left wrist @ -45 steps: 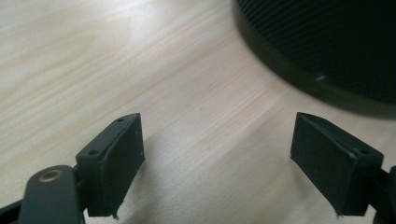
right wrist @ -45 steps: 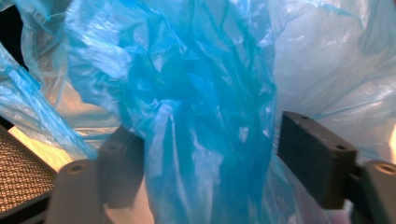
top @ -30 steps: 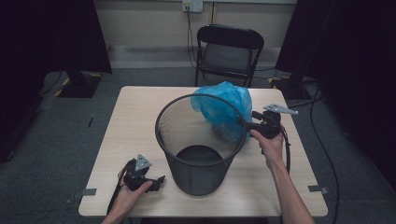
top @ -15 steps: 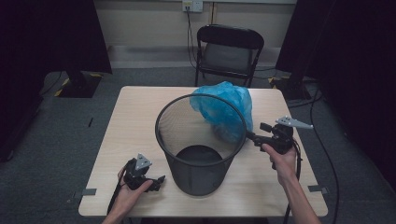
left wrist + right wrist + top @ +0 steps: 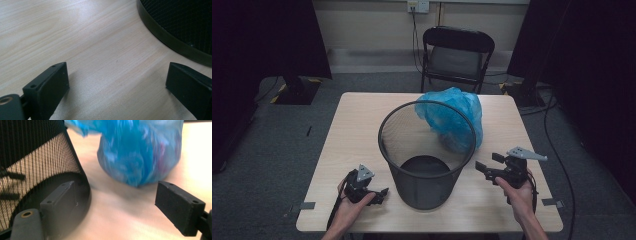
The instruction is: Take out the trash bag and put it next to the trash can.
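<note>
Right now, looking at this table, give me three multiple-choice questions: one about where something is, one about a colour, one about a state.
1. Where does the blue plastic bag sit relative to the black mesh wastebasket?
A. inside it
B. on the table behind it, toward the folding chair
C. on the floor

2. What colour is the wastebasket?
A. white
B. red
C. black

3. How do the jaws of the right tool stand?
A. spread apart, nothing between them
B. clamped on the bag
C. clamped on the basket rim

Answers:
1. B, since the high view shows the bag on the tabletop at the basket's far side.
2. C, as the mesh and rim are black in every view.
3. A, since the right gripper view shows bare table between the two pads, with the bag farther off.
</note>
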Motion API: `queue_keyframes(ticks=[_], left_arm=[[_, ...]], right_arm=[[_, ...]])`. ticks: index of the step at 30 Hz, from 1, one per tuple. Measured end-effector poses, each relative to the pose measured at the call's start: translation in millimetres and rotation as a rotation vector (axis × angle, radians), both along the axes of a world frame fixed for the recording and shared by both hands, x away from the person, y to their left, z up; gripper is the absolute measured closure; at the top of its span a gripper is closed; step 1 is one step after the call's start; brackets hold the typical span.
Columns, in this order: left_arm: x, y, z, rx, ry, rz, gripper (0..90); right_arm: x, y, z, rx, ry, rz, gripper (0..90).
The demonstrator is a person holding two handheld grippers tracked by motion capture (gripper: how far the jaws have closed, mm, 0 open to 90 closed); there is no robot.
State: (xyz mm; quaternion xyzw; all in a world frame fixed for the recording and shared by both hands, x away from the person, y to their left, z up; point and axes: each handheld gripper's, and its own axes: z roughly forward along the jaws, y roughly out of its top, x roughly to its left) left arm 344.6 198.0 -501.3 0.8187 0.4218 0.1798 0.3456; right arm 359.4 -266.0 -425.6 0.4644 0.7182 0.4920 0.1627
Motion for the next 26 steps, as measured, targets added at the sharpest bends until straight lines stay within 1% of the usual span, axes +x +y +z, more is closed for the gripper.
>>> queue_keyframes(ticks=[3,6,8,9,12,15,16,18,19,20,21,22,25,26], left_arm=[[-0.1,0.0,0.0,0.0,0.0,0.0,4.0],[-1.9,-1.0,0.1,0.001,0.0,0.021,4.0],[-2.5,-1.4,-0.1,-0.002,-0.001,0.028,4.0],[-2.4,-1.1,0.0,0.001,-0.001,0.025,4.0],[-2.6,-1.2,0.0,0.0,-0.001,0.027,4.0],[-4.2,-2.4,-0.1,-0.006,0.0,0.045,4.4],[-4.2,-2.0,0.1,-0.001,0.0,0.041,4.6],[-4.3,-2.4,-0.1,-0.006,0.0,0.045,4.6],[-4.2,-2.2,0.0,-0.004,0.0,0.043,4.6],[-4.2,-2.1,0.0,-0.003,0.0,0.042,4.6],[-4.3,-2.4,-0.1,-0.006,0.0,0.045,4.6],[-4.2,-2.3,-0.1,-0.006,0.0,0.045,4.6],[-4.2,-1.9,0.1,-0.001,0.001,0.041,4.5],[-4.2,-2.3,-0.1,-0.006,0.0,0.044,4.6]], right_arm=[[-6.9,-3.0,-12.5,-0.009,0.027,-0.015,16.2],[-11.5,-6.1,-24.1,-0.035,0.052,-0.035,16.2],[-13.8,-7.5,-33.1,-0.059,0.078,-0.036,16.3],[-14.9,-8.2,-37.6,-0.073,0.083,-0.035,16.3],[-16.9,-7.4,-51.2,-0.137,0.104,-0.047,16.3],[-16.0,-6.2,-61.5,-0.194,0.12,-0.076,16.3],[-15.0,-6.2,-64.7,-0.204,0.126,-0.083,16.3],[-13.0,-5.3,-71.3,-0.243,0.137,-0.116,16.3],[-12.4,-4.7,-72.3,-0.248,0.127,-0.118,16.2],[-12.0,-4.3,-72.2,-0.248,0.128,-0.127,16.5],[-11.8,-4.0,-73.1,-0.261,0.118,-0.135,16.6],[-11.9,-2.8,-73.3,-0.276,0.118,-0.144,16.5],[-12.1,-0.1,-73.6,-0.305,0.113,-0.144,16.2],[-12.1,0.7,-73.7,-0.314,0.113,-0.143,15.6]])
